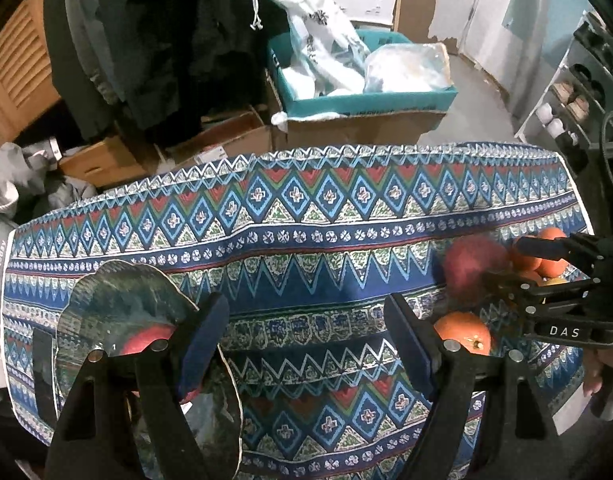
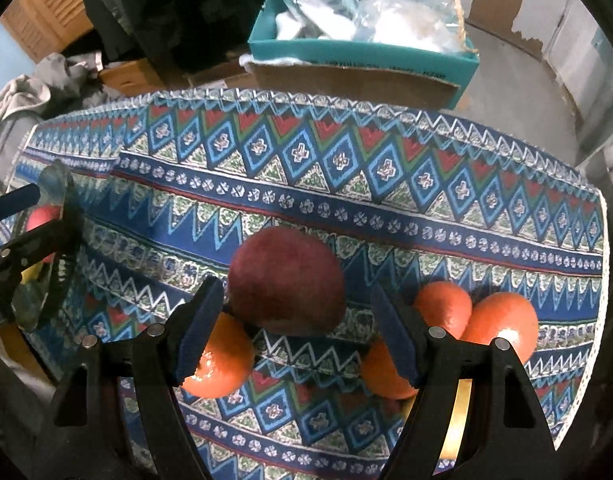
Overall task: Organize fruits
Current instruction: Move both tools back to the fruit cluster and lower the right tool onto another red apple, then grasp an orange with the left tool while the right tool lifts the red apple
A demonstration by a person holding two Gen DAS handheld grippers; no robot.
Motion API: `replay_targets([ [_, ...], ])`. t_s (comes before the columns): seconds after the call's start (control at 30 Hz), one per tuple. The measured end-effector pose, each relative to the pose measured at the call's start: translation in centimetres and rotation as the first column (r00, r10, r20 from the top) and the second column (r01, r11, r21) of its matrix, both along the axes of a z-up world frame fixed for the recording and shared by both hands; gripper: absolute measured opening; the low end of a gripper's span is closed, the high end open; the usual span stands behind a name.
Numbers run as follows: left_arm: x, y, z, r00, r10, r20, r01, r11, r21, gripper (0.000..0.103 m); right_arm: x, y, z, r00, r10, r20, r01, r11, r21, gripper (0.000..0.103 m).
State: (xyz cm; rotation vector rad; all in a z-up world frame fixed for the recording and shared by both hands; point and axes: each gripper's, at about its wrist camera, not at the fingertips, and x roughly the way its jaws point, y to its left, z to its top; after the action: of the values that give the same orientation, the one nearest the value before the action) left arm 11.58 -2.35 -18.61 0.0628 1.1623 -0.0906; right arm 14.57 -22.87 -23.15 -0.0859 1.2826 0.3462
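Observation:
My left gripper (image 1: 306, 344) is open over the patterned tablecloth (image 1: 306, 216), with nothing between its fingers. Just to its left, a red apple (image 1: 146, 340) lies on a clear glass plate (image 1: 118, 304). My right gripper (image 2: 298, 332) is also open. A dark red apple (image 2: 286, 284) lies just beyond its fingertips, and the pads do not touch it. Oranges lie around it: one (image 2: 222, 364) behind the left finger, one (image 2: 386, 368) behind the right finger, two more (image 2: 442, 304) (image 2: 502, 320) at the right. The left wrist view shows the right gripper (image 1: 518, 264) over that pile.
The table's far edge (image 2: 306, 100) drops to the floor. Beyond it stand cardboard boxes and a teal box (image 1: 362, 100) full of plastic bags. Clothes are heaped at the left (image 1: 10, 200), and a shoe rack (image 1: 566, 96) stands at the right. Something yellow (image 2: 458, 420) shows under the right finger.

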Motion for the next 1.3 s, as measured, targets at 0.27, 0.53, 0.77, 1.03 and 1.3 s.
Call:
replay_targets([
  [0.27,0.5,-0.2,-1.3,1.0,-0.007,-0.027,0.007,1.0,0.009,0.081,0.9,0.8,-1.9,0.999,0.008,-0.037,-0.007,1.0,0.004,0.076],
  [0.53,0.6,-0.4,-1.9,0.999,-0.016,-0.044,0.016,1.0,0.005,0.081,1.5,1.8,-3.8,0.997,0.004,-0.081,-0.005,1.0,-0.002,0.076],
  [0.77,0.5,-0.9,-1.7,0.999,-0.032,-0.044,0.031,0.999,-0.017,0.081,1.1,1.3,-2.9,1.0,-0.006,-0.029,0.005,1.0,-0.03,0.076],
  [1.03,0.0,-2.8,-1.4,0.997,-0.066,-0.048,0.063,0.995,-0.077,0.081,-0.5,-1.6,1.5,0.994,-0.074,0.075,0.074,0.997,-0.002,0.076],
  [1.3,-1.2,-6.7,-1.4,0.987,-0.155,-0.051,0.149,0.985,-0.091,0.081,-2.9,-4.6,3.0,0.986,-0.137,0.098,0.136,0.991,0.012,0.076],
])
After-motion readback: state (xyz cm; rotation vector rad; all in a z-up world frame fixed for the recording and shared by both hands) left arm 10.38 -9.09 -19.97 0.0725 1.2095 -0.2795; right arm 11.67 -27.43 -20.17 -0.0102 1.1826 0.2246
